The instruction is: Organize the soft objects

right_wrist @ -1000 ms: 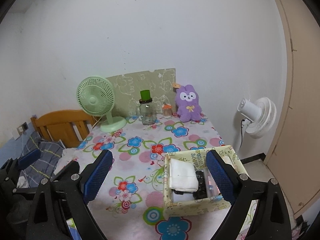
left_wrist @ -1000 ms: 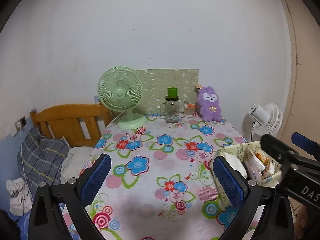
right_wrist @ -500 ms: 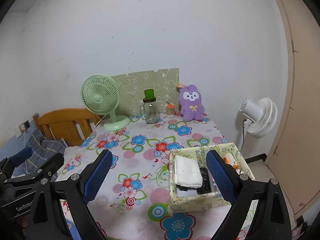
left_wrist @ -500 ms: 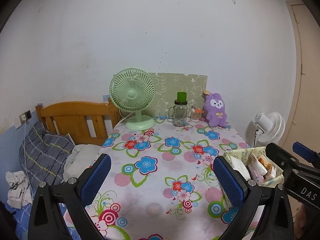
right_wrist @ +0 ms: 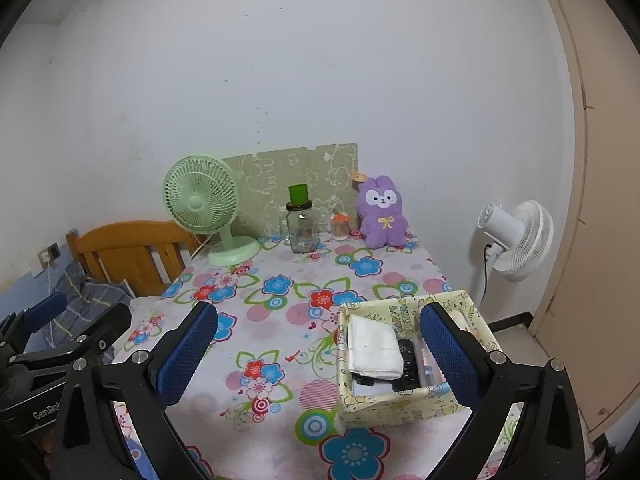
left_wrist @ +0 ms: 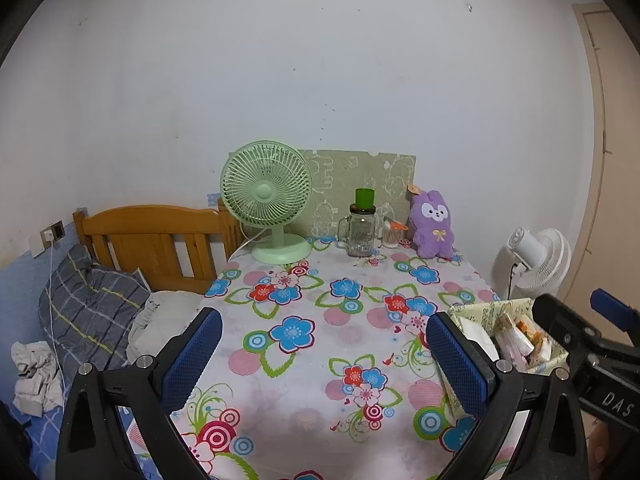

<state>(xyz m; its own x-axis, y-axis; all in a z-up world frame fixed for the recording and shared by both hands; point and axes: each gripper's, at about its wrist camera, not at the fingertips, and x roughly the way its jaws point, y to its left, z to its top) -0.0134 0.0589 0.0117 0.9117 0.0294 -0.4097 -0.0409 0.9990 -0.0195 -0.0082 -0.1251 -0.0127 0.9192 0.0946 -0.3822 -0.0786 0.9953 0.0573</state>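
A purple plush rabbit sits upright at the table's far edge against the wall, also in the right wrist view. A pale yellow patterned box stands at the near right of the table, holding a folded white cloth, something black and several small packets. My left gripper hovers open and empty over the near middle of the table. My right gripper hangs beside it over the box's left side, its jaws opening with nothing gripped.
The table wears a flowered cloth. At its back stand a green desk fan, a glass jar with a green lid and a small jar. A wooden bed lies left, a white floor fan right.
Both views have drawn back a little from the table, so the fan and plush look smaller. Nothing on the table has moved, and both grippers stay empty.
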